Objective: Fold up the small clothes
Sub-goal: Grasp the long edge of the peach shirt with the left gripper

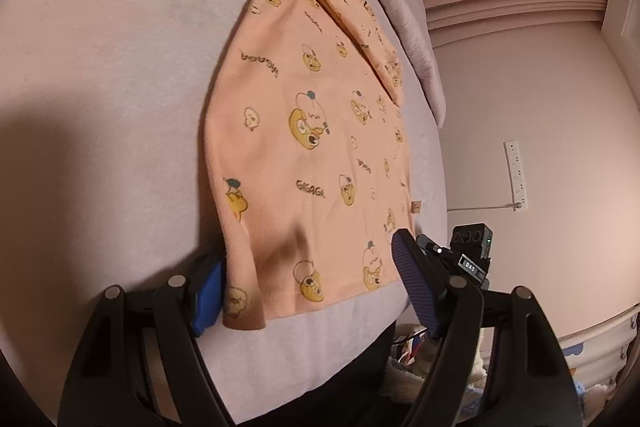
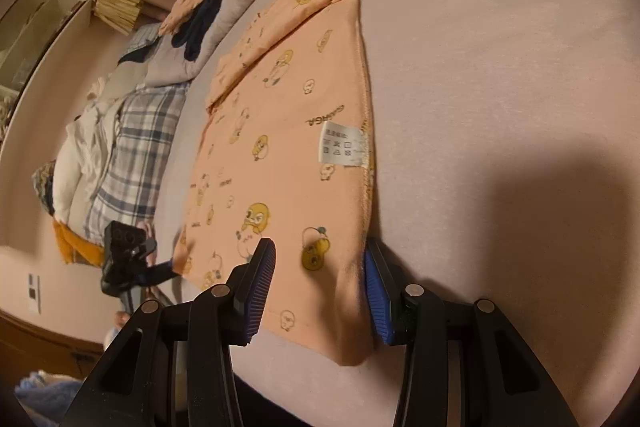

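Peach printed garment [image 1: 304,131] flat on bed [image 1: 112,75], hem between jaws of both units. Left hand-held gripper [image 1: 312,287] agape, not pinching. Right hand-held gripper [image 2: 320,291] straddling folded corner, contact unclear. Light, limp, non-slip knit; pinch hem corners.

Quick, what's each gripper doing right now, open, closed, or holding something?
Left gripper: open, jaws wide astride the orange shirt's near hem, not pinching.
Right gripper: jaws around the shirt's corner; whether they are pinching it cannot be told.

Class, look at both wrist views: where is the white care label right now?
In the right wrist view, the white care label lies on the peach shirt, against its right-hand seam beside the bare bed sheet.
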Action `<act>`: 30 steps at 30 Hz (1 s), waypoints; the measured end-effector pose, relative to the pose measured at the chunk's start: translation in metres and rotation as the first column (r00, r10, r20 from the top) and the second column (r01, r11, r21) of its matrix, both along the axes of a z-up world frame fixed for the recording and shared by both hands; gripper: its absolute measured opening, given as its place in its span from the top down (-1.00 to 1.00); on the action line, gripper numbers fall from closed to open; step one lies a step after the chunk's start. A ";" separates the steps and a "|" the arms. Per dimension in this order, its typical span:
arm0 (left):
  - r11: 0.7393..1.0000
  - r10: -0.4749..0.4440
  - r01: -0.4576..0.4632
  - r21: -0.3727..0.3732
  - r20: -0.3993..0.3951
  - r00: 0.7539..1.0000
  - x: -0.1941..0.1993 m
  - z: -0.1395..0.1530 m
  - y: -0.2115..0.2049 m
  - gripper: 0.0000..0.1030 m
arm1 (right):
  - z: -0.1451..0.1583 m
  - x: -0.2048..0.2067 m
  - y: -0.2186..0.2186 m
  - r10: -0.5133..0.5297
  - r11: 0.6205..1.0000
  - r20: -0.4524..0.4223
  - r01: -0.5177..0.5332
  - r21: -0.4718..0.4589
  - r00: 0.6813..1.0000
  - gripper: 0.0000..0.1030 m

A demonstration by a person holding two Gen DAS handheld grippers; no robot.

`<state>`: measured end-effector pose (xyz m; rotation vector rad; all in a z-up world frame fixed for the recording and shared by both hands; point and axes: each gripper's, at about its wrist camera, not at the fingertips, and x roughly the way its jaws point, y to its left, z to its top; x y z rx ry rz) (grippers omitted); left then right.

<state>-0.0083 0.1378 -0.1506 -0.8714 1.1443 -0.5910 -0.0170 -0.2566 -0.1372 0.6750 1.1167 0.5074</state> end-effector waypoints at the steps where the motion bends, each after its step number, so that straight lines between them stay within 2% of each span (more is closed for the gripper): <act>1: 1.000 0.000 0.000 -0.001 -0.001 1.000 0.000 0.000 0.000 -0.48 | 0.000 0.000 0.000 0.002 1.000 -0.003 -0.002 0.003 1.000 0.15; 7: 0.999 0.019 -0.019 -0.033 -0.012 1.000 0.005 -0.003 0.008 -0.48 | -0.002 -0.004 -0.001 0.018 1.000 -0.002 -0.018 0.009 1.000 0.15; 16: 0.999 0.028 -0.028 -0.041 -0.004 1.000 0.010 -0.001 0.009 -0.48 | -0.002 0.003 0.007 0.038 0.999 0.006 -0.038 0.010 0.999 0.15; 22: 1.000 -0.002 0.001 -0.010 -0.011 1.000 0.005 0.000 0.003 -0.43 | -0.001 -0.002 0.010 0.057 0.998 0.003 -0.057 -0.007 0.998 0.15; 26: 1.000 0.013 -0.013 -0.010 -0.020 1.000 0.009 -0.002 0.000 -0.42 | -0.003 0.000 0.011 0.050 0.999 0.002 -0.050 0.003 0.999 0.15; 28: 1.000 0.021 -0.021 0.015 -0.021 1.000 0.013 -0.001 -0.003 -0.27 | -0.003 0.002 0.014 0.043 0.999 0.012 -0.043 0.005 0.999 0.15; 29: 0.999 0.029 -0.028 0.040 -0.025 0.999 0.014 -0.001 -0.004 -0.04 | -0.002 0.003 0.016 0.038 0.999 0.025 -0.038 -0.004 0.999 0.15; 30: 0.998 0.035 -0.033 0.057 -0.031 0.999 0.015 -0.002 -0.006 0.28 | -0.001 0.002 0.016 0.037 0.999 0.036 -0.037 -0.008 0.999 0.17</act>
